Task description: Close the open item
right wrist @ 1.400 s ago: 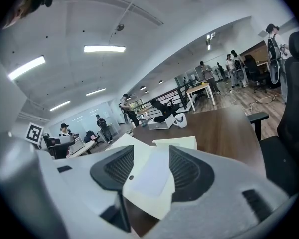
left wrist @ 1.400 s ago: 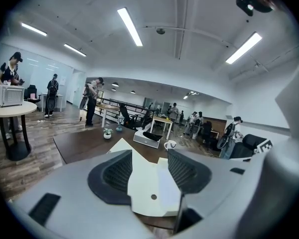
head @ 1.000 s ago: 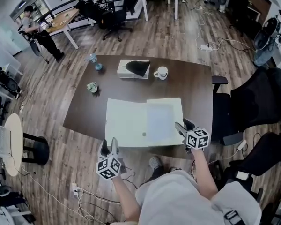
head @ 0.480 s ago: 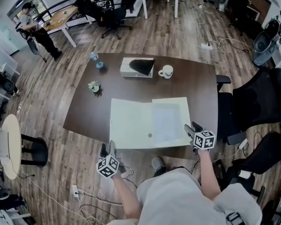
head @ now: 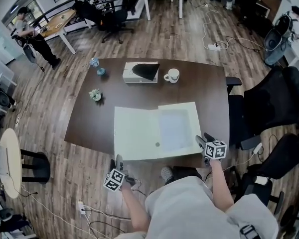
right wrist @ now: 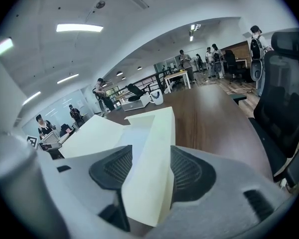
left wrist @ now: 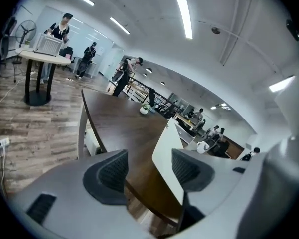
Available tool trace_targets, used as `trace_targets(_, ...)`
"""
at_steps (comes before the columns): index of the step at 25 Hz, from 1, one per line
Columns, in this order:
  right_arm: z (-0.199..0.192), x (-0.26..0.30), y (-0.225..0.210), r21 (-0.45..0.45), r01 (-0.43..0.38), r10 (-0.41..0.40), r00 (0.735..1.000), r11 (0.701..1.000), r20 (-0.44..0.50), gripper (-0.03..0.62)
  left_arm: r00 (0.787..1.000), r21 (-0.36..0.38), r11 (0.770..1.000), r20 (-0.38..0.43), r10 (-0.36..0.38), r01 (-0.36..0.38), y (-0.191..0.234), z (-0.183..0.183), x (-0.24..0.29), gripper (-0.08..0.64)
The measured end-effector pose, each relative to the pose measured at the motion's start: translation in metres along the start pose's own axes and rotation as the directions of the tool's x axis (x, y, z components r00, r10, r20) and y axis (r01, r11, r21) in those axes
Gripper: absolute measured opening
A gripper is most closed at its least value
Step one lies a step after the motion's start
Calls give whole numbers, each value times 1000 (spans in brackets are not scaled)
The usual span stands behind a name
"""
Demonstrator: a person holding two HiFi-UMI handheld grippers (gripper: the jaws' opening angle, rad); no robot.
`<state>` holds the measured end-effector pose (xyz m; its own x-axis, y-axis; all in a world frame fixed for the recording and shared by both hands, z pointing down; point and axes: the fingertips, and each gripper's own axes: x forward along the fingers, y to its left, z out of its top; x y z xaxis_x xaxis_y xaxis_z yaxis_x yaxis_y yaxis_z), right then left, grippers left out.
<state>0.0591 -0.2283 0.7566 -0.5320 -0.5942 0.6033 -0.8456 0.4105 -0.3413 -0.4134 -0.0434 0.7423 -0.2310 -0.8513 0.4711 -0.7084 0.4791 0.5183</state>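
Right tongs (right wrist: 145, 169) straddle the raised right-hand flap of the pale folder (head: 139, 133). Their jaws are parting with the flap between them, and I see no firm pinch. Left tongs (head: 115, 162) hang just off the near edge of the counter (head: 199, 91), opening and empty, with the folder's near left corner ahead of the gap. The folder lies spread open at the counter's near side, so closing looks barely begun. Next, I judge, one side must be caught by its edge and swung over onto the other
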Motion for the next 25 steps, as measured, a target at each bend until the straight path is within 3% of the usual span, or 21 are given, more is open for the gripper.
trace_targets(4,-11,5,-8,20,19,-19,1000,1000,-19,259,1000,-29,999,-23,-15,15,-4,-19,12,244)
trace_targets(8,-24,10,-12,63,16,-12,998,998,-54,328,999,-67,997,-28,-40,38,-12,-27,19,244)
trace_targets(13,-34,17,-12,82,8,-1,997,997,-82,334,997,-123,989,-9,-82,81,-21,-26,26,228)
trace_targets(18,-49,23,-10,97,-14,26,993,995,-118,334,995,-92,992,-38,-94,90,-25,-38,31,157)
trace_targets(21,-51,25,-7,98,-24,37,989,995,-140,311,994,-91,990,-12,-109,107,-28,-35,29,63)
trace_targets(25,-53,24,-6,91,-14,28,987,996,-157,297,988,-113,982,9,-154,154,-34,-31,26,34)
